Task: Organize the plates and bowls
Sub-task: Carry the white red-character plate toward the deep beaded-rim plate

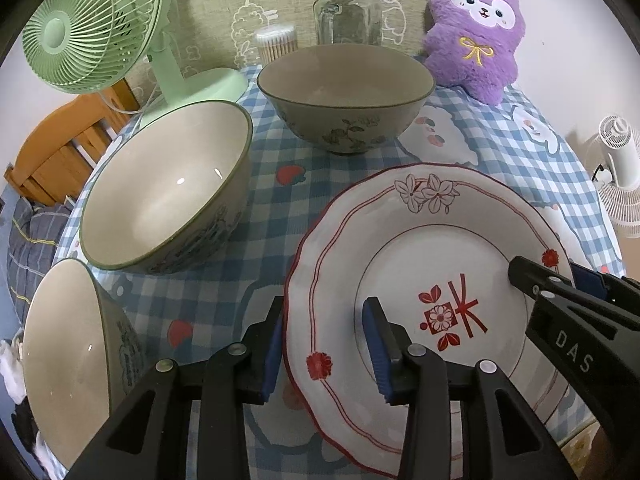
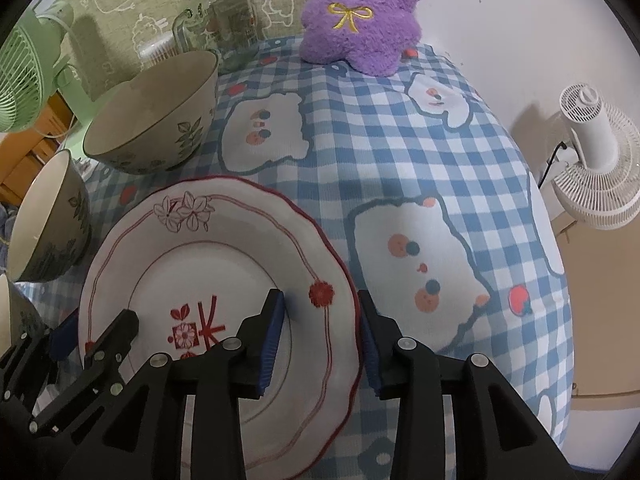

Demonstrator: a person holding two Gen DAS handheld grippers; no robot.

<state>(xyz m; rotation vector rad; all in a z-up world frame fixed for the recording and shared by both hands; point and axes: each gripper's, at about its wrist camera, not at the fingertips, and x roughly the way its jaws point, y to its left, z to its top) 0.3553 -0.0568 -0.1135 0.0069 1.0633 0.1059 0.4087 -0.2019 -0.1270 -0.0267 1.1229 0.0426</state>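
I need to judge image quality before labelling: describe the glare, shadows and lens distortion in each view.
Left wrist view: strong fisheye bending with dark corners; small glare spots inside the middle cream ceramic bowl; soft, even light; the purple plush toy is sharp. Right wrist view: same curved distortion bulging the blue checked tablecloth; the white fan casts a shadow on the wall; no strong glare on the white red-rimmed plate.

"DAS" on right gripper (image 1: 576, 280)

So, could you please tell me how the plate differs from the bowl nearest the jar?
The plate is shallow, white with red lines and flowers; the bowl is deep, beige-grey with dark leaf sprigs. The plate's rim is scalloped, the bowl's smooth. Both sit upright and empty on the checked tablecloth.
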